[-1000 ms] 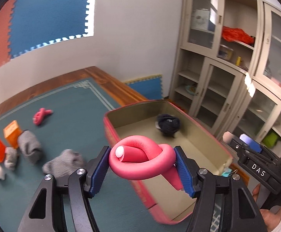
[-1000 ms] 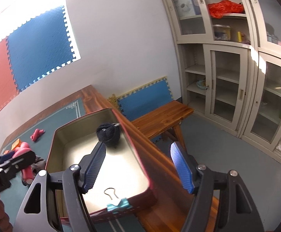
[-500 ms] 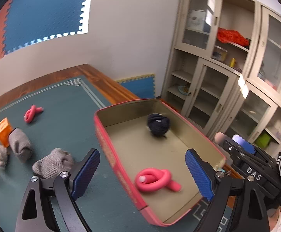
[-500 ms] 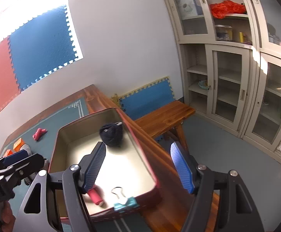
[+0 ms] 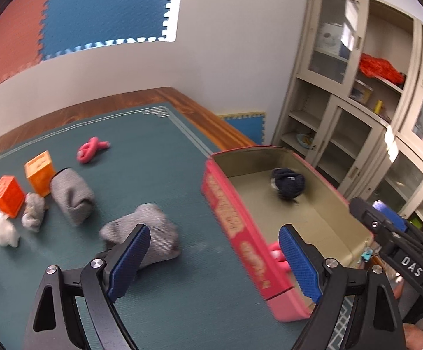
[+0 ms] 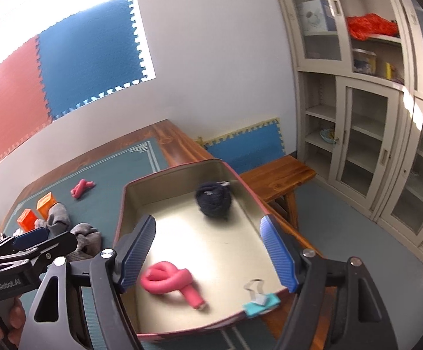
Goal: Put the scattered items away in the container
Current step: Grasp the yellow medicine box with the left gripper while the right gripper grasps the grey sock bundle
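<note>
Red tin (image 6: 129, 192) held a knotted pink foam tube (image 6: 169, 281) and dark sock ball (image 6: 214, 199) — left gripper (image 5: 214, 259) and right gripper (image 6: 208, 250) both gaped wide, empty; grey socks (image 5: 144, 233) lay on the mat.

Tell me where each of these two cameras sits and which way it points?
Left wrist: rides the left gripper, looking across the green mat at gray socks; its open fingers show.
Right wrist: rides the right gripper, looking down into the red box; its open fingers show.
Both see the box, dark sock ball and pink knot.
</note>
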